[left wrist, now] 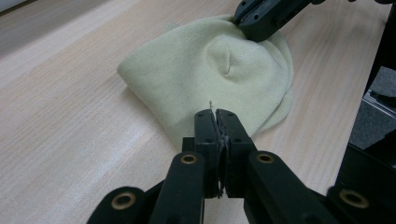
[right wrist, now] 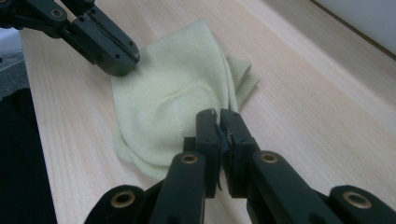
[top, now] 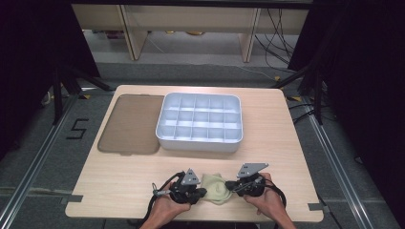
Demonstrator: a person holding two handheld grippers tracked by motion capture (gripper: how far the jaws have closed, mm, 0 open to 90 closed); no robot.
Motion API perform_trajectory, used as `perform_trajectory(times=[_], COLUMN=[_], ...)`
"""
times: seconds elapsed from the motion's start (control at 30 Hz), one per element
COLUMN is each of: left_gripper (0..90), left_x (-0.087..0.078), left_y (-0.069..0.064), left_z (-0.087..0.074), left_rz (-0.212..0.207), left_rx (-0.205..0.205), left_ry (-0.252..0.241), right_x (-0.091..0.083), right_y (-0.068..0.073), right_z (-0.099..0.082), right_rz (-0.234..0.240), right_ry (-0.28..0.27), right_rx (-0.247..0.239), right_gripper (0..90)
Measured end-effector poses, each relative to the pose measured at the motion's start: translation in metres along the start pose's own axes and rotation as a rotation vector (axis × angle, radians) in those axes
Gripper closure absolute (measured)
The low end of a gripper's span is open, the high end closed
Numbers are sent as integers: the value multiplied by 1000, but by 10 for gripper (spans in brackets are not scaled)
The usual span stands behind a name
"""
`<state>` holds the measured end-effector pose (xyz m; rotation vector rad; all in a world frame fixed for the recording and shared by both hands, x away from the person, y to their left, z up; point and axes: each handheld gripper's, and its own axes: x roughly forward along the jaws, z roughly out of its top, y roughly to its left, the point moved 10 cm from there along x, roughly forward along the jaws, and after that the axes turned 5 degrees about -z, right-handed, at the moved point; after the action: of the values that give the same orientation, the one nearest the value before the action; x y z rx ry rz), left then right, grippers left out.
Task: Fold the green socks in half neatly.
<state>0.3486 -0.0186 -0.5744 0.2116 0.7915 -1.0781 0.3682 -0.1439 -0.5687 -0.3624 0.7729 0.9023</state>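
Pale yellow knit cloth (top: 216, 187) at the near edge of the tabletop (top: 286, 138), pinched from both sides.

Left hand-held gripper (top: 204, 192) – jaws closed, tips on the cloth's left border, fabric nipped between them. Right hand-held gripper (top: 229, 186) – jaws closed, clamped on the cloth's right border. Cloth bunched and creased, resting flat between the two. White compartment tray (top: 199, 122) toward the far edge, centred; brown translucent lid (top: 130, 124) lying flat just beside it, toward the far left corner.

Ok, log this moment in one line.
left gripper: shut on sock | right gripper: shut on sock | tray: empty
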Motion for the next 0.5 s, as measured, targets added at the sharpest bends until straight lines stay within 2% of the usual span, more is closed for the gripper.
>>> perform_trajectory(times=[0.1, 0.13, 0.17, 0.23, 0.27, 0.33, 0.4, 0.47, 0.5], left_gripper=[885, 885, 885, 886, 887, 888, 888, 887, 887], left_x=[0, 1, 1, 2, 2, 2, 1, 1, 1], left_y=[0, -2, -2, -1, -1, -2, 0, -1, -1], left_z=[1, 1, 1, 1, 1, 2, 1, 1, 1], left_rz=[7, 8, 0, 10, 10, 4, 14, 6, 6], left_rx=[-10, -24, 4, -8, -8, -5, 1, 2, 2], left_ry=[-6, -11, -2, -6, -6, -5, -2, 1, 1], right_x=[1, -5, -5, -12, -12, -13, -10, -6, -6], right_y=[1, 2, 2, 11, 11, 19, 30, 32, 32], right_z=[2, 5, 5, 13, 13, 11, 5, -3, -3], right_rz=[-8, -4, -4, 14, 14, 34, 67, 55, 55], right_ry=[-20, -25, -25, -61, -61, -55, -41, 1, 1], right_rx=[2, -5, -5, -18, -18, -28, -48, -59, -59], right_gripper=[865, 865, 865, 868, 868, 869, 871, 875, 875])
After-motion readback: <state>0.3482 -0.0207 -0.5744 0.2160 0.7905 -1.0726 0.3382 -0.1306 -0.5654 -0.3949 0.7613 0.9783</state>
